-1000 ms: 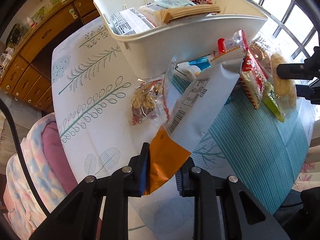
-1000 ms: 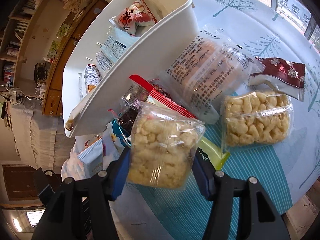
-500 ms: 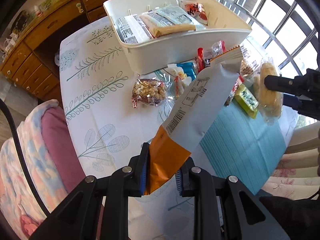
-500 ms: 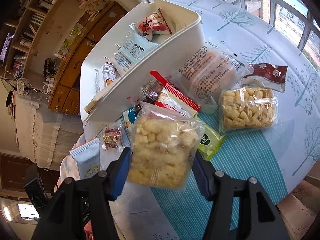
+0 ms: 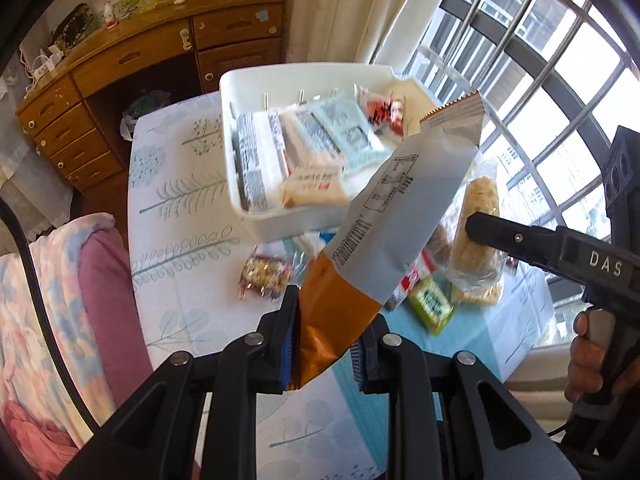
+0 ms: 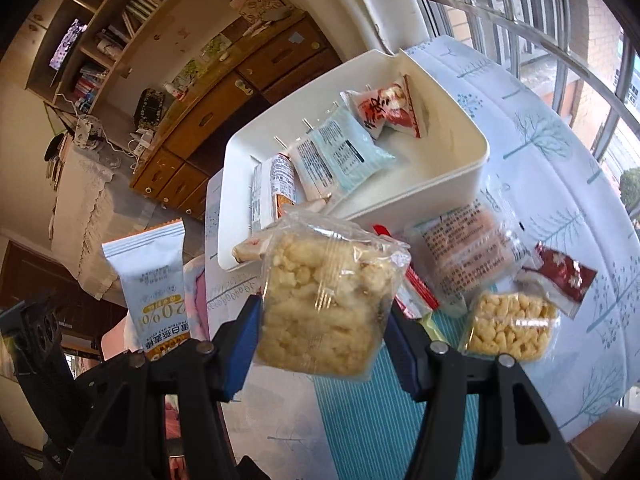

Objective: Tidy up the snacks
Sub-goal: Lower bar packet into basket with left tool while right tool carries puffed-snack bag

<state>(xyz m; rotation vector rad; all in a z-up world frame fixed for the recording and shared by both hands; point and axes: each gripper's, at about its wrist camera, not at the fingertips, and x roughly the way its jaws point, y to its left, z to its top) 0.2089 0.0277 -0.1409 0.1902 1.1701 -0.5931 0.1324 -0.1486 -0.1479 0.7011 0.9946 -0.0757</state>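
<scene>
Left wrist view: the left gripper (image 5: 326, 344) is pressed together on the orange end of a white-and-orange packet (image 5: 394, 220), which slants up toward 1 o'clock, above the table and in front of the white bin (image 5: 240, 168). The packet looks light, flat and slick; pinched at the sealed bottom edge it likely swings, so a hold nearer the middle would steady it. At 3 o'clock the right gripper (image 5: 480, 226) holds a clear bag of puffed snack (image 5: 478, 240). The bin holds about five packets, though blur makes the count uncertain. On the patterned tablecloth (image 5: 176, 248), one small nut bag (image 5: 262, 276) and one green packet (image 5: 432, 306) lie loose.

Right wrist view: the right gripper (image 6: 322, 334) pinches the clear bag of puffed snack (image 6: 324, 300) by its sides, lifted clear of the table. It seems light, soft and crushable, so gentle side pressure suits it. At 9 o'clock stands the white-and-orange packet (image 6: 154, 288). The white bin (image 6: 440, 180) at 12 o'clock shows five packets. Loose at 3 o'clock: one second puffed bag (image 6: 510, 326), one large clear wrapper (image 6: 468, 248), one dark red packet (image 6: 564, 276).
</scene>
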